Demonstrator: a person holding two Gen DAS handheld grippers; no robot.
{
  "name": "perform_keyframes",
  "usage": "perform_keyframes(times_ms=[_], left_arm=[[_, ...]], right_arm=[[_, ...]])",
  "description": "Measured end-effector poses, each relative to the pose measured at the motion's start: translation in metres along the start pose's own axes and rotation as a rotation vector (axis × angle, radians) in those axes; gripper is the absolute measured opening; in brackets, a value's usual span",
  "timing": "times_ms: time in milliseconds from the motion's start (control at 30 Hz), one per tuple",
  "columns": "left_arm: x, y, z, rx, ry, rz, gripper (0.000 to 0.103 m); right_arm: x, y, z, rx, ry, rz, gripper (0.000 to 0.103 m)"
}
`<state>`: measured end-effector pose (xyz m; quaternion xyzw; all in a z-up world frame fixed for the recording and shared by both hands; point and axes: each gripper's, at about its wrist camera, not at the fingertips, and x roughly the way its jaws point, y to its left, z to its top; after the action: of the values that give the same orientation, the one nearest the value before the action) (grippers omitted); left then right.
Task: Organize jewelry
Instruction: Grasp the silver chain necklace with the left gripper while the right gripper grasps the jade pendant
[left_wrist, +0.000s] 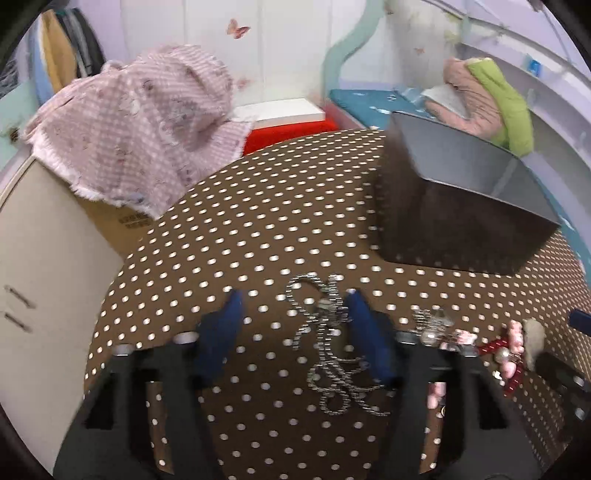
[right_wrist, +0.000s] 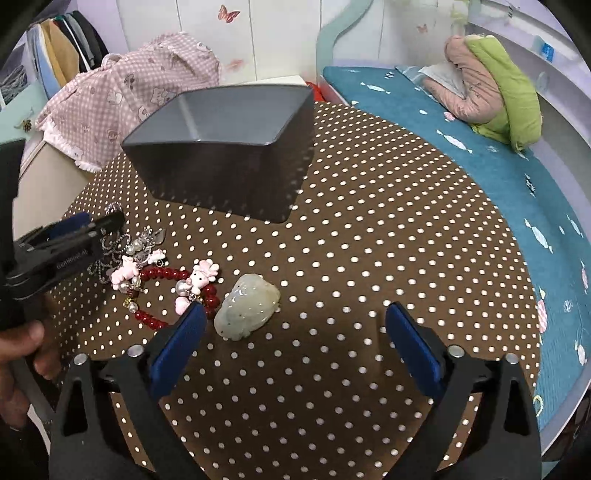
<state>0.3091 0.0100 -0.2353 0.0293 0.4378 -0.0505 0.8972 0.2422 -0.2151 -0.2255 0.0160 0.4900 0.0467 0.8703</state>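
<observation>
While left tool (left_wrist: 295, 314) straddles chain (left_wrist: 332, 343), right tool (right_wrist: 295, 332) hovers, spread.

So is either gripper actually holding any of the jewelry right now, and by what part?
Nothing is held. The left gripper is open over the silver chain on the table; the right gripper is open, with nothing between its fingers.

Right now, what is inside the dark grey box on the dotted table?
The right wrist view shows only bare grey inner walls of the grey box; no jewelry shows. Its floor is hidden by the near wall. The silver chain and red bead bracelet lie outside on the table.
</observation>
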Motion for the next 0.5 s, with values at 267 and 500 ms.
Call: perform_keyframes(times_ms=[267,500], left_arm=[[-0.011,0.004,-0.011,0.005,-0.008,-0.071,0.014],[-0.023,0.013,-0.023,-0.022,-0.014,-0.079,0.014]], right_arm=[[0.003,0.014,-0.003,-0.100,-0.049,-0.022,0.043],[-0.002,0.008,-0.010,-0.100,-0.059,0.009,0.027]])
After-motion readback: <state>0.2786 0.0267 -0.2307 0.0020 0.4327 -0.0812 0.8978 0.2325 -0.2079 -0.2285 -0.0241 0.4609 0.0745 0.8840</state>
